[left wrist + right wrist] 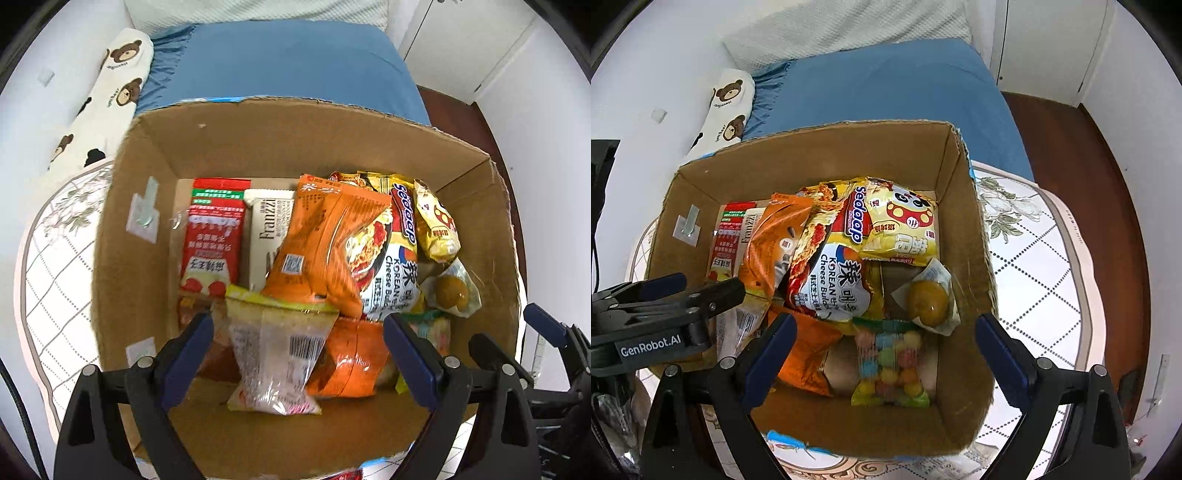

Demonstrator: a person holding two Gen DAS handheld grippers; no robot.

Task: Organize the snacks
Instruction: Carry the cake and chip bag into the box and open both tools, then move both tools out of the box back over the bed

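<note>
Inside the cardboard box, both the left gripper and right gripper hang with jaws apart, holding nothing. The clear crumb packet leans loosely just under the left fingers; a careless close could catch the orange bag behind it and topple the upright stack onto the candy-ball bag.

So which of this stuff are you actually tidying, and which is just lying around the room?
Part of the job: cardboard box, Sedaap noodle packet, Franzzi biscuit pack, bag of coloured candy balls, both grippers.

Just lying about: teddy-bear pillow, blue sheet.
</note>
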